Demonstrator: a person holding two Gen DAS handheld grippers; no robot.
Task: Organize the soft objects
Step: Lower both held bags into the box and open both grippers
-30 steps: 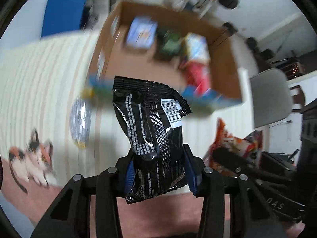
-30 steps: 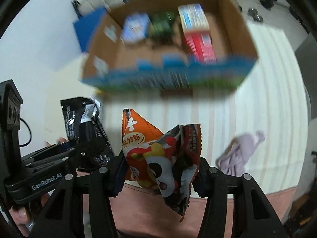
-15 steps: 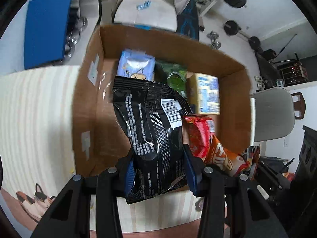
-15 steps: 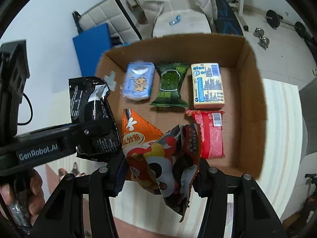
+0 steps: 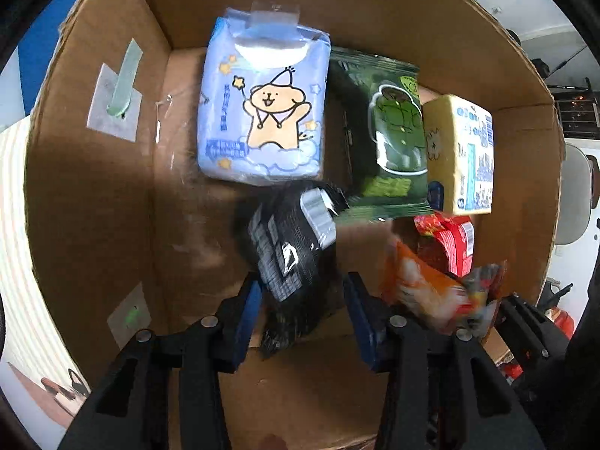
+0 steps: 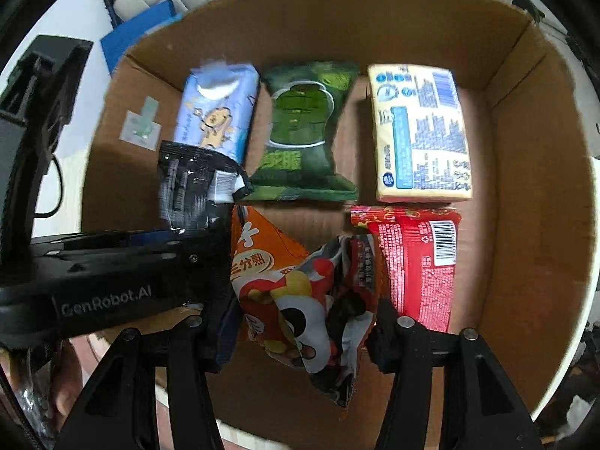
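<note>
Pointing down into the box: both grippers hang over the open cardboard box [image 6: 540, 172], their fingers aimed steeply at its floor.
Left gripper [image 5: 302, 309]: its jaws are opening; the black snack bag [image 5: 292, 258] is between the two blue pads, blurred, and a gap shows on each side, so the claw has released it.
Black snack bag, place: in the near left part of the box, just in front of the light blue pack; in the right wrist view it [image 6: 195, 191] sticks up above the left gripper's black body [image 6: 112, 281].
Right gripper [image 6: 303, 333]: its jaws are opening; the orange snack bag [image 6: 300, 292] is between them, crumpled, reaching from one finger to the other. I cannot tell for sure if the pads press on it; it looks grasped.
Orange snack bag, place: over the near middle of the box, just left of the red packet, and blurred at the right in the left wrist view [image 5: 431, 292].
Red packet [image 6: 420, 262]: lying flat on the box floor at near right, barcode up.
Far row, left to right: light blue pack [image 6: 215, 112] with a cartoon bear, green snack bag [image 6: 303, 135], pale yellow pack [image 6: 420, 135] with blue print; they lie side by side against the far wall.
Box left wall: two taped labels [image 5: 116, 101].
Outside the box: a striped surface [image 5: 15, 262] at the left.
</note>
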